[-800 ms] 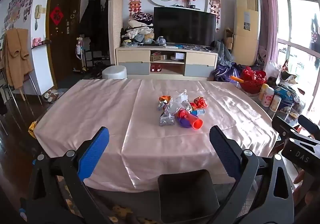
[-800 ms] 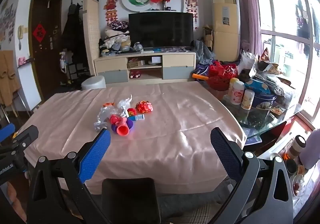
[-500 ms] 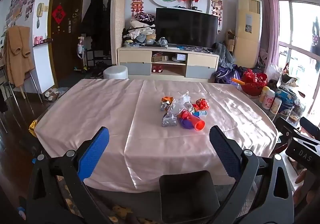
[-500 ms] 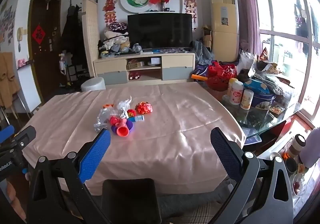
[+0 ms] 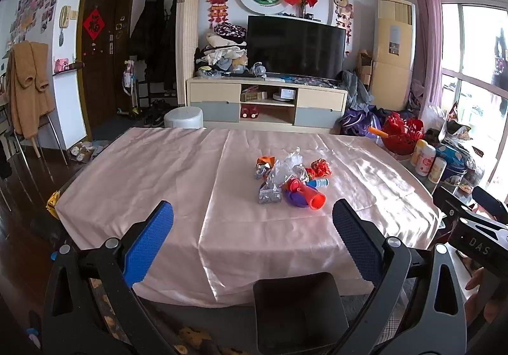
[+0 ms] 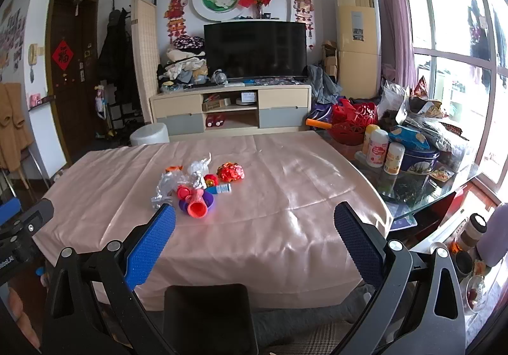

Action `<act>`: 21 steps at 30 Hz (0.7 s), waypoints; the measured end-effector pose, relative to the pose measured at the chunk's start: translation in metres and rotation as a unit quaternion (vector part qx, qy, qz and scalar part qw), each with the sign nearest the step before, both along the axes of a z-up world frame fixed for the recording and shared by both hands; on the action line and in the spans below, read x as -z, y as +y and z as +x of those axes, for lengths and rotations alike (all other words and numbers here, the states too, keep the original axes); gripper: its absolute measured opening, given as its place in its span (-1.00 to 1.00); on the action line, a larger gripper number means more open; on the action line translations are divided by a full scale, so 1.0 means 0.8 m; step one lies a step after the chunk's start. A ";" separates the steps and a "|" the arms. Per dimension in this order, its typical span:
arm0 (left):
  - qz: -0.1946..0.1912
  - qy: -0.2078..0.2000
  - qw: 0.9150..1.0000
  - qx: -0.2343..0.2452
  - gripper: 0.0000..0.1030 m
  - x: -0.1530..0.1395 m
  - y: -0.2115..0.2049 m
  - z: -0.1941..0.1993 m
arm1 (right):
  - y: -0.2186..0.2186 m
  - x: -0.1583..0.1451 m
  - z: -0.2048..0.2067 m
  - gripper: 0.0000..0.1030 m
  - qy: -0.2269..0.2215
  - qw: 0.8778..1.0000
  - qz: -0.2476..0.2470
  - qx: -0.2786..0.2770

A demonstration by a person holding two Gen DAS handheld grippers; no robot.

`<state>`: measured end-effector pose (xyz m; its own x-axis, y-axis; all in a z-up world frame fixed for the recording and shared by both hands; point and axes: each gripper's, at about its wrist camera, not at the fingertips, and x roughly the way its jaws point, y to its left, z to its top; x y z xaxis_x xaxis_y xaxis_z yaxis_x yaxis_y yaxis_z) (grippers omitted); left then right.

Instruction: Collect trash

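Observation:
A small heap of trash [image 5: 290, 178] lies in the middle of a table under a pink cloth [image 5: 158, 170]: crumpled clear plastic, a silver wrapper, a red crumpled wrapper [image 5: 322, 167], a purple cup with a red-orange cone [image 5: 314, 197] and a small blue tube. The heap also shows in the right wrist view [image 6: 197, 186]. My left gripper [image 5: 252, 242] is open and empty, short of the table's near edge. My right gripper [image 6: 254, 244] is open and empty, also at the near edge. Each gripper shows at the side of the other's view.
A dark chair back [image 5: 298, 310] stands in front of the table's near edge. To the right a glass tabletop [image 6: 412, 190] holds bottles, a tin and bags. A white round bin [image 5: 184, 118] stands beyond the table. A TV cabinet [image 5: 266, 104] lines the far wall.
Both grippers have moved a little nearer the table, and the trash heap has grown slightly larger in both views. Both stay open and empty.

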<state>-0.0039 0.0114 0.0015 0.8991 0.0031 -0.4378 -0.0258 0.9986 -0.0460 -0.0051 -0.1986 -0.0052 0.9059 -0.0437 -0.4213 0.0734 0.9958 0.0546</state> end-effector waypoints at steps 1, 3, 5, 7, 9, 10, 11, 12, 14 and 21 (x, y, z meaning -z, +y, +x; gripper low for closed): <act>0.000 0.000 1.000 0.000 0.84 0.000 0.000 0.000 | 0.000 -0.001 0.000 0.94 0.000 1.000 0.000 -0.001; 0.000 -0.001 1.000 0.001 0.84 -0.001 0.000 0.000 | -0.001 0.000 0.000 0.94 0.000 1.000 0.000 0.000; 0.002 -0.001 1.000 0.002 0.84 -0.003 -0.001 0.001 | -0.001 0.000 0.000 0.94 0.000 1.000 0.001 0.000; 0.001 -0.001 1.000 0.000 0.84 -0.002 0.000 0.000 | 0.001 -0.001 0.000 0.94 -0.001 1.000 0.000 -0.002; 0.002 -0.003 1.000 0.000 0.84 -0.003 -0.001 -0.002 | 0.003 -0.001 0.001 0.94 -0.002 1.000 0.001 -0.003; 0.002 -0.003 1.000 0.001 0.84 -0.003 -0.001 -0.002 | 0.002 -0.002 0.000 0.94 -0.002 1.000 0.001 -0.003; 0.003 -0.002 1.000 0.000 0.84 -0.003 -0.001 -0.003 | 0.001 -0.001 0.000 0.94 -0.002 1.000 0.002 -0.004; 0.005 -0.001 1.000 -0.002 0.84 -0.003 -0.003 -0.003 | 0.001 -0.001 0.001 0.94 -0.001 1.000 0.004 -0.004; 0.007 -0.001 1.000 -0.003 0.84 -0.003 -0.006 -0.002 | -0.001 0.002 0.005 0.94 0.000 1.000 0.006 -0.006; 0.009 0.002 1.000 -0.002 0.84 -0.001 -0.008 0.000 | -0.005 0.007 0.009 0.94 0.003 1.000 0.008 -0.007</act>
<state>-0.0037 0.0047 0.0020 0.8973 0.0141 -0.4412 -0.0295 0.9992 -0.0282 0.0023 -0.2023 -0.0111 0.9041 -0.0235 -0.4266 0.0588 0.9958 0.0698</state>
